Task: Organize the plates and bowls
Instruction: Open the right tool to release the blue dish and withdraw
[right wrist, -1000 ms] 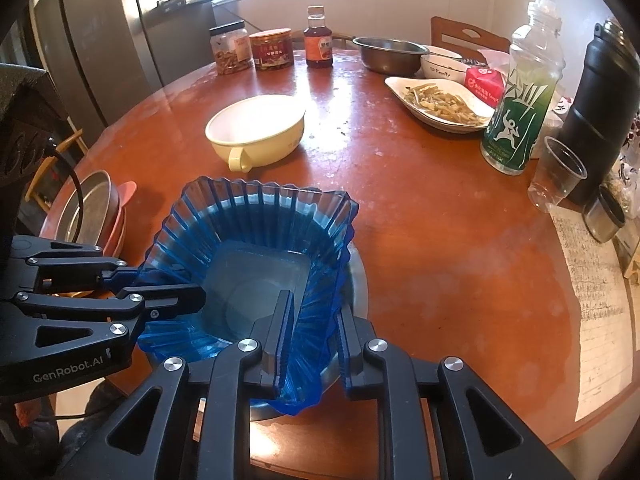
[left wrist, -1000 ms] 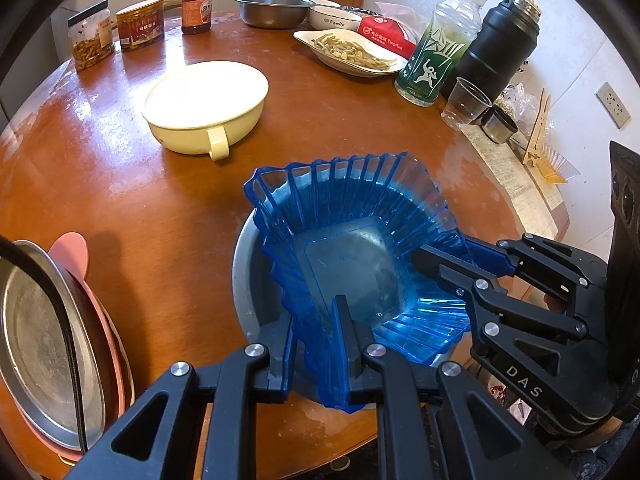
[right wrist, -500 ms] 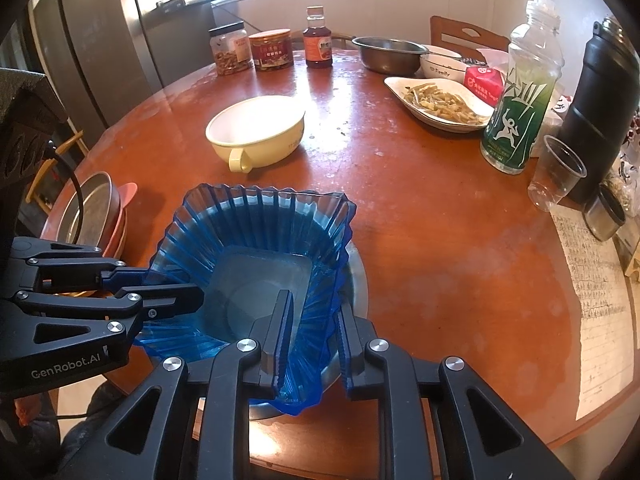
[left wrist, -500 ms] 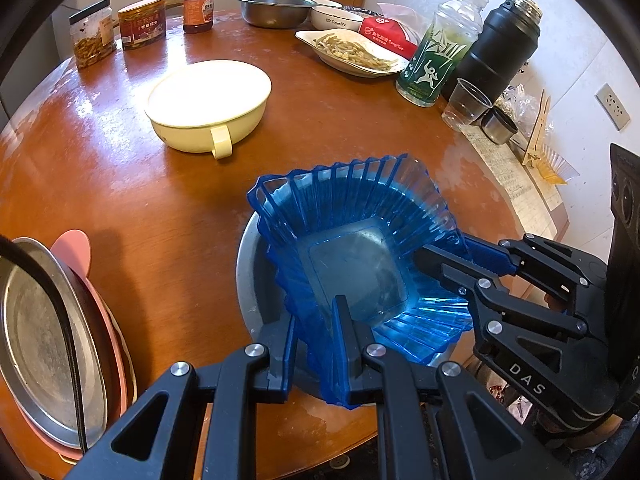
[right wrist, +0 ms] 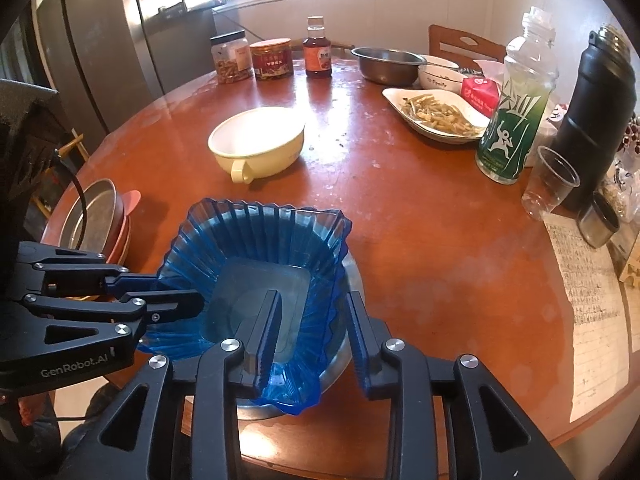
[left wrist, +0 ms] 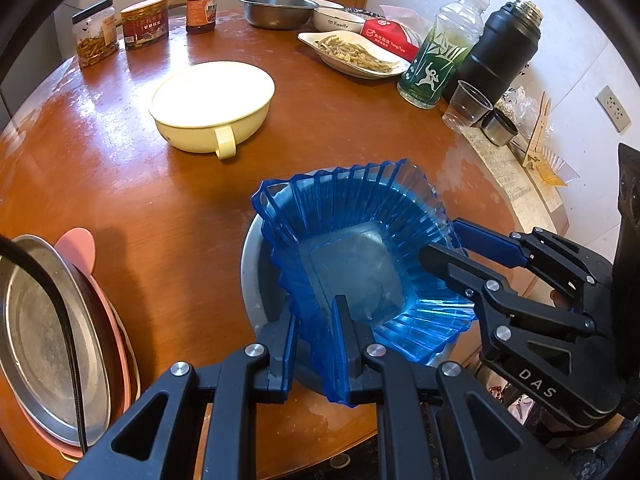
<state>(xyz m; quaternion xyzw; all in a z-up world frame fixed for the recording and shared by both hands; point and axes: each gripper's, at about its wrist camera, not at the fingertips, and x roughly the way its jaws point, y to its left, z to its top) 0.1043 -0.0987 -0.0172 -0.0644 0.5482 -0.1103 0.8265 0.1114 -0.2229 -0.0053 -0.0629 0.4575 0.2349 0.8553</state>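
A blue ribbed plastic bowl [left wrist: 352,240] sits inside a steel bowl [left wrist: 252,276] near the table's front edge; it also shows in the right wrist view [right wrist: 256,256]. My left gripper [left wrist: 316,344] is shut on the blue bowl's near rim. My right gripper [right wrist: 314,332] is open, one finger inside the bowl and one outside its wall; it shows in the left wrist view [left wrist: 448,248]. A cream bowl with a handle [left wrist: 212,108] stands further back. A stack of steel and pink plates [left wrist: 52,336] lies at the left edge.
At the back and right stand jars [left wrist: 96,32], a sauce bottle [left wrist: 201,4], a steel basin [left wrist: 276,10], a food dish [left wrist: 352,54], a green bottle [left wrist: 440,60], a black flask [left wrist: 500,52], a plastic cup [left wrist: 466,106] and paper [left wrist: 512,184].
My right gripper has opened and let go of the blue bowl's rim. The blue bowl has settled a little lower into the steel bowl. My left gripper stays shut on it.
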